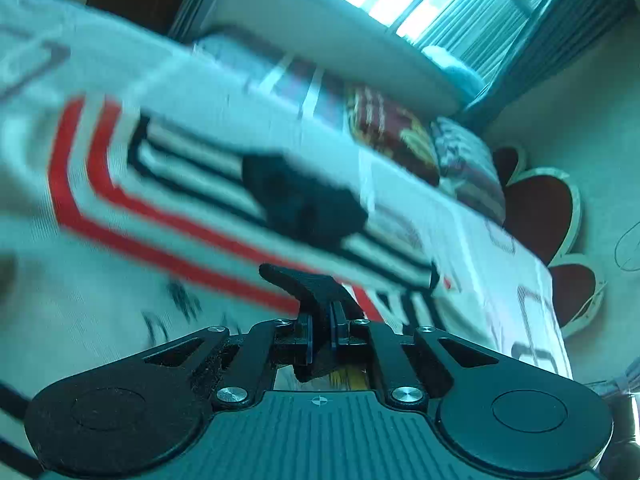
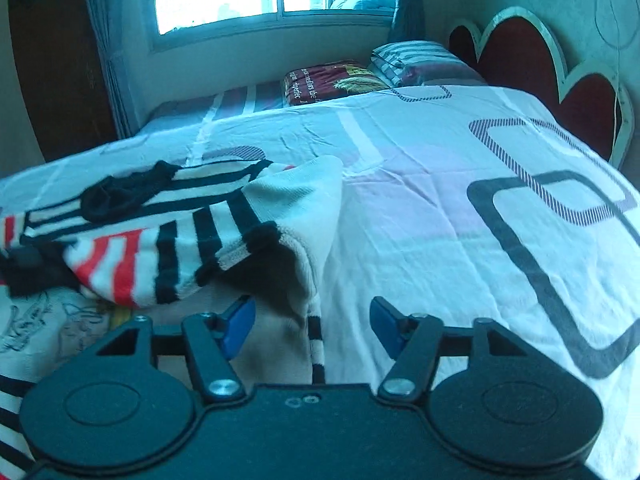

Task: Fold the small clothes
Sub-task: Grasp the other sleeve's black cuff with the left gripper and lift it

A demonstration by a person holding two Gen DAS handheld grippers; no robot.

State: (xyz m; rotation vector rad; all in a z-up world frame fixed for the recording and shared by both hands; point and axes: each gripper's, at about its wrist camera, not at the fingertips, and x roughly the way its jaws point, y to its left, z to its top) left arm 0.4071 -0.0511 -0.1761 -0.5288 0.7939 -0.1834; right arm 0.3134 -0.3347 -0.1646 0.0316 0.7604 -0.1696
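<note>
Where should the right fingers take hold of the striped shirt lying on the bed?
Grip the cream edge of the striped shirt where it runs down to the striped cuff, just ahead of the open right gripper. Come from the near side, angled down along the bed cover. That edge stands up in a fold, so both fingers can likely straddle it without pinching the cover.

In the left wrist view the striped garment is smeared by motion blur, and its left part runs out of the picture. Whether the left claw pinches any cloth cannot be told. In the right wrist view this garment is cut off at the left edge, and the right claw hides the cloth below it.
</note>
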